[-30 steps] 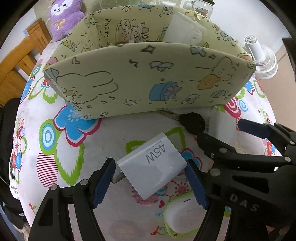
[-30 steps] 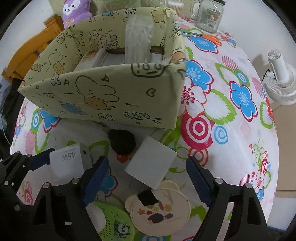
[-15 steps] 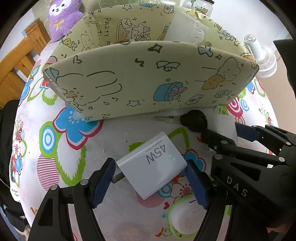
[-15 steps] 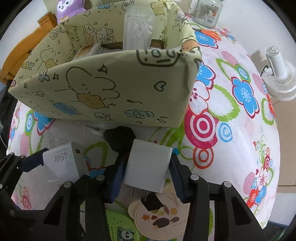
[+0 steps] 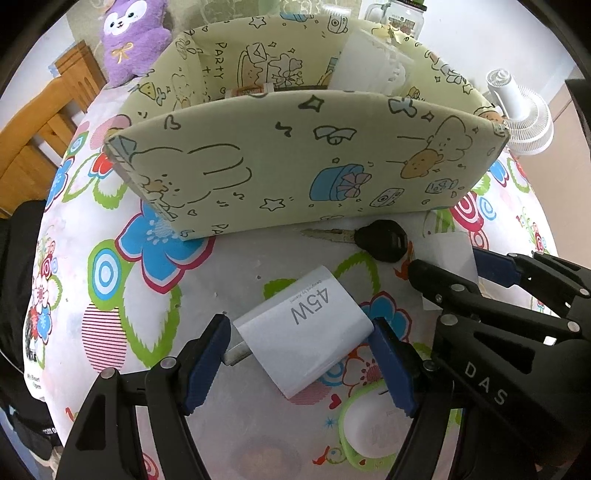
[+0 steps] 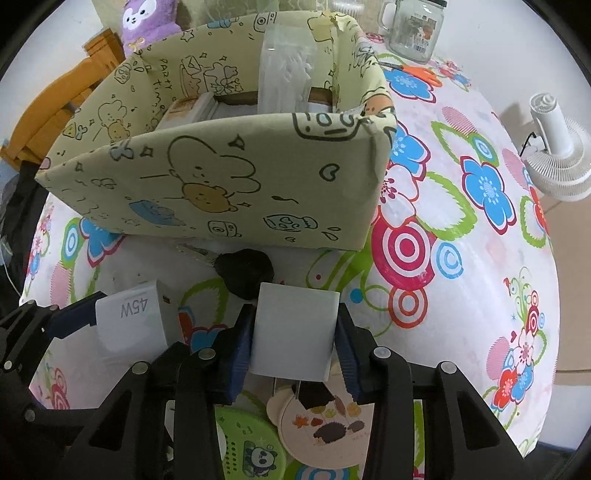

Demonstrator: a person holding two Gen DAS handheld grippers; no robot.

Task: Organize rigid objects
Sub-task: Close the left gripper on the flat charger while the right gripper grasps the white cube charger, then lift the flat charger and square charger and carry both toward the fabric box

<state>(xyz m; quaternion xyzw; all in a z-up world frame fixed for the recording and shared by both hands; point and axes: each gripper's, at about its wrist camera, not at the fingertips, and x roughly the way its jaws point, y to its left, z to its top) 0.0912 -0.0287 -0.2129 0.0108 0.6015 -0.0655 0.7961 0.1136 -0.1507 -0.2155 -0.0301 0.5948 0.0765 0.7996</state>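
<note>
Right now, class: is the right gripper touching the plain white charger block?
Touching. In the right wrist view, the closing right gripper has both blue pads flush against the white charger block's sides, no gap.

A white charger is showing "45W" in grey on its top face — a line of finer print is running beside it, too small to read. The same "45W" is appearing on it in the right wrist view. The box is carrying "PARTY" on an inner wall, and "PARTY time" in the right wrist view. The right gripper is bearing the white letters "DAS" on its black body — a jar label is staying unreadable
</note>
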